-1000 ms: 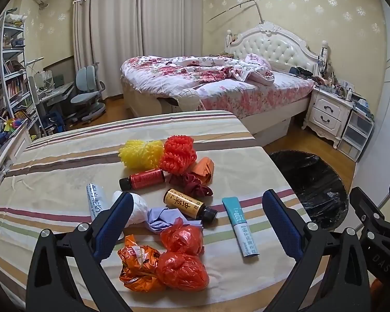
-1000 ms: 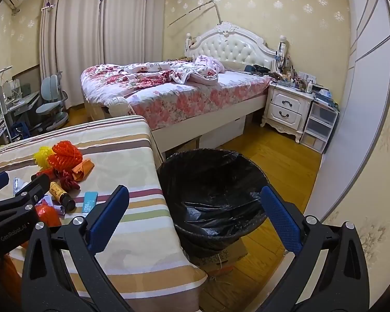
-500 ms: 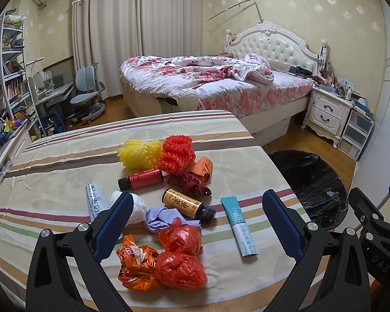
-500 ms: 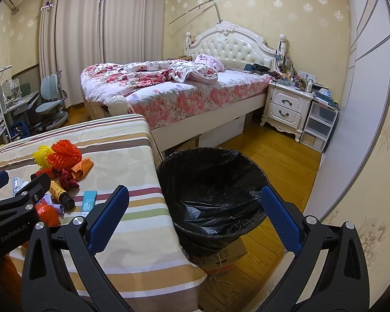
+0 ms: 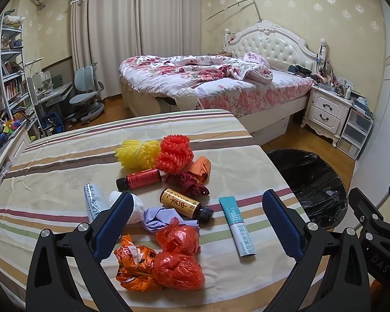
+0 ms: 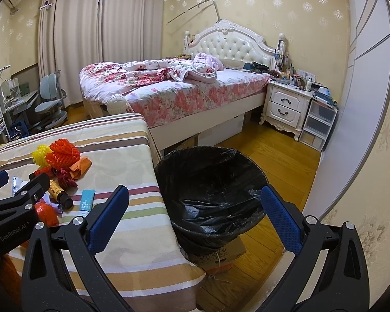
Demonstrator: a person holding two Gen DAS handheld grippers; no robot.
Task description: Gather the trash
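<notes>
Trash lies on the striped table [image 5: 52, 171]: red plastic bags [image 5: 178, 265], an orange foil wrapper [image 5: 132, 260], a yellow-labelled bottle [image 5: 186, 205], a red bottle [image 5: 140, 179], a teal tube [image 5: 238, 225], a yellow foam net [image 5: 137, 153], a red foam net [image 5: 174, 153], an orange paper [image 5: 201, 169], a lilac glove [image 5: 160, 219] and a white tube [image 5: 93, 202]. My left gripper [image 5: 195, 223] is open and empty above the near trash. My right gripper [image 6: 195, 215] is open and empty above the black-lined bin [image 6: 210, 182], which stands right of the table.
A flowered bed [image 6: 174, 91] stands behind the table. A white nightstand [image 6: 286, 106] and plastic drawers [image 6: 318, 124] stand at the right wall. A desk chair [image 5: 84, 96] and bookshelves [image 5: 5, 72] are at the left. A cardboard box [image 6: 221, 254] lies under the bin.
Both views have shifted very slightly. Both grippers stay open and no trash has moved.
</notes>
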